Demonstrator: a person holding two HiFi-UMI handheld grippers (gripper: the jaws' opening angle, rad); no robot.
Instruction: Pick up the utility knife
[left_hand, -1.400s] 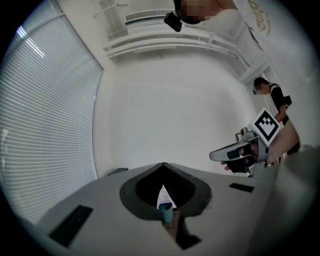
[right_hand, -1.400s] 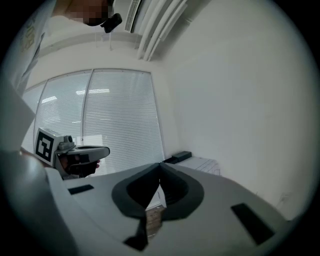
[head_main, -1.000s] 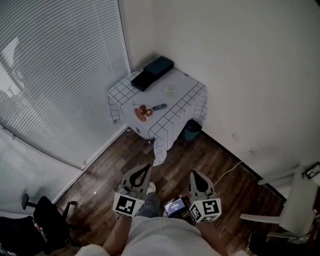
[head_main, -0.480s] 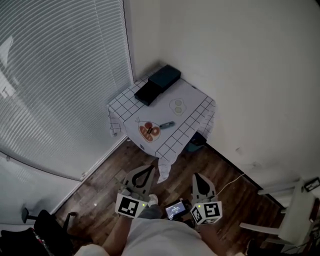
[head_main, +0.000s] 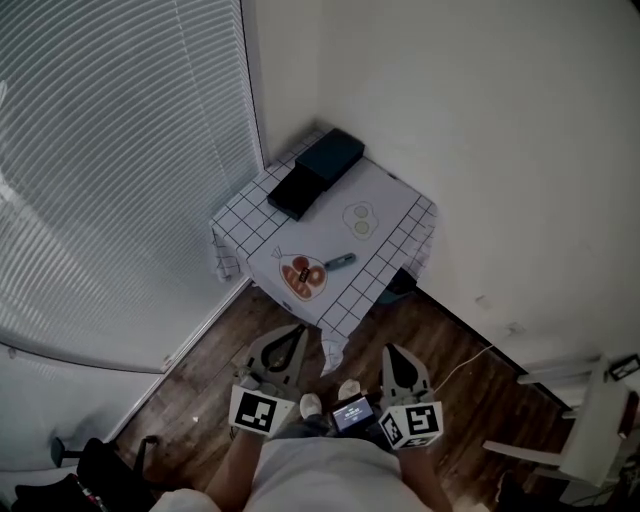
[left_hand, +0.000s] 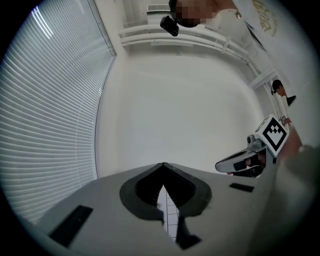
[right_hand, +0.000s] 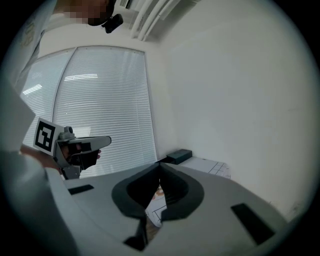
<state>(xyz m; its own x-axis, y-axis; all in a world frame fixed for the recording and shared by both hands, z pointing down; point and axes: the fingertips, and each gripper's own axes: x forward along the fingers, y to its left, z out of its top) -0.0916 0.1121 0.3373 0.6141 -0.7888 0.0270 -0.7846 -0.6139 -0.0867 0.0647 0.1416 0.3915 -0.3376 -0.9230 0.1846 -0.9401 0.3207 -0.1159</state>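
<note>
The utility knife (head_main: 338, 262), dark blue-grey, lies on a small table with a white checked cloth (head_main: 388, 205) in the room's corner. It sits just right of a plate with reddish food (head_main: 303, 276). My left gripper (head_main: 296, 330) and right gripper (head_main: 388, 349) are held side by side at the bottom of the head view, over the wooden floor and short of the table. Both point toward it with tips together and nothing between them. The left gripper view shows shut jaws (left_hand: 163, 164) with checked cloth beyond. In the right gripper view the jaws (right_hand: 160, 164) point at the table.
Two dark boxes (head_main: 318, 170) lie at the table's back corner, and a small pale dish (head_main: 358, 217) sits mid-table. A dark bin (head_main: 398, 285) stands under the table's right side. Window blinds (head_main: 120, 150) fill the left; a white frame (head_main: 590, 420) stands far right.
The table has drawn closer and lower in the head view as the person walks toward it. Both grippers travel forward with it, still shut.
</note>
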